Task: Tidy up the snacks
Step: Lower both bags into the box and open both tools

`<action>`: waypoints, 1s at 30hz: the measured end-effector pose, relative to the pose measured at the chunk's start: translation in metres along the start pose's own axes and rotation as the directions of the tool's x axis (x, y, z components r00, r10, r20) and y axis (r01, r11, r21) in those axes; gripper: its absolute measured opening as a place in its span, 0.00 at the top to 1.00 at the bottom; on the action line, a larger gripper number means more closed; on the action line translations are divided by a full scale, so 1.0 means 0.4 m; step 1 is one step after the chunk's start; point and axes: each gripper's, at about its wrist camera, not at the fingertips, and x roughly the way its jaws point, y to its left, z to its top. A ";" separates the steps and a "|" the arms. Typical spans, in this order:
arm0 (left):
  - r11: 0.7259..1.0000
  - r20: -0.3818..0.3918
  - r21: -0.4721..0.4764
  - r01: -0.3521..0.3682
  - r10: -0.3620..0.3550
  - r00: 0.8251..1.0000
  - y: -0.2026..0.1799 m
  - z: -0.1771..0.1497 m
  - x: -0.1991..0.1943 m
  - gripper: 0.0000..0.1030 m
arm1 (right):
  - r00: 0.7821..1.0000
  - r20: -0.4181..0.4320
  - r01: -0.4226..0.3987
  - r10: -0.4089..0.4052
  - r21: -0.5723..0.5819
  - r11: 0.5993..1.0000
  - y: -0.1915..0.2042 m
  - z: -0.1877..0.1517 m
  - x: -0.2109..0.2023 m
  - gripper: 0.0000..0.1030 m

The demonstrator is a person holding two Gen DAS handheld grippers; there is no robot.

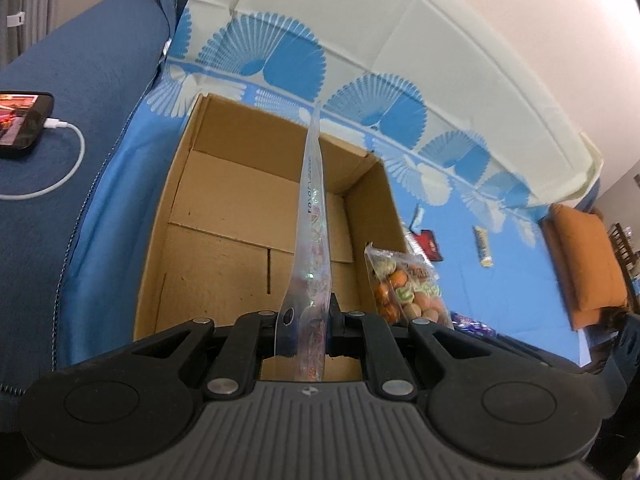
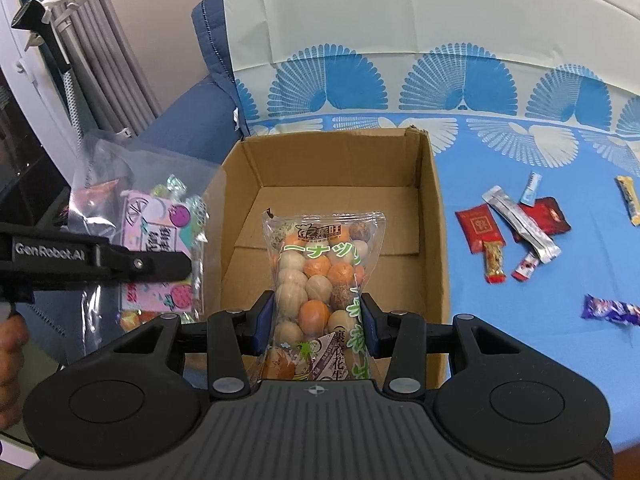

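An open cardboard box (image 1: 224, 216) (image 2: 434, 216) stands on a blue patterned cloth, with nothing inside it. My left gripper (image 1: 304, 328) is shut on a clear candy bag (image 1: 310, 240), seen edge-on above the box. From the right wrist view this candy bag (image 2: 156, 236) and the left gripper (image 2: 176, 268) hang just left of the box. My right gripper (image 2: 318, 320) is shut on a clear bag of coated peanuts (image 2: 320, 276), held over the box's near edge. That peanut bag also shows in the left wrist view (image 1: 404, 288).
Several small snack packets lie on the cloth right of the box: red packets (image 2: 478, 226), a silver sachet (image 2: 520, 224), a purple wrapper (image 2: 610, 310), a yellow bar (image 2: 628, 200). A phone (image 1: 22, 124) on a charging cable lies on the blue sofa. An orange cushion (image 1: 584, 264) sits far right.
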 end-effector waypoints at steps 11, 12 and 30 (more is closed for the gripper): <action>0.994 -0.067 0.028 -0.106 0.108 0.992 0.023 0.084 0.154 0.88 | 0.999 -0.039 0.026 -0.025 0.017 1.000 -0.040 0.057 0.152 0.55; 0.993 -0.070 0.033 -0.113 0.115 0.991 0.024 0.089 0.162 0.87 | 0.999 -0.039 0.026 -0.026 0.016 1.000 -0.042 0.059 0.160 0.55; 0.945 -0.057 0.057 -0.323 0.326 0.944 -0.016 0.027 0.098 0.00 | 0.999 -0.015 0.049 -0.047 0.093 0.994 -0.063 0.014 0.073 0.12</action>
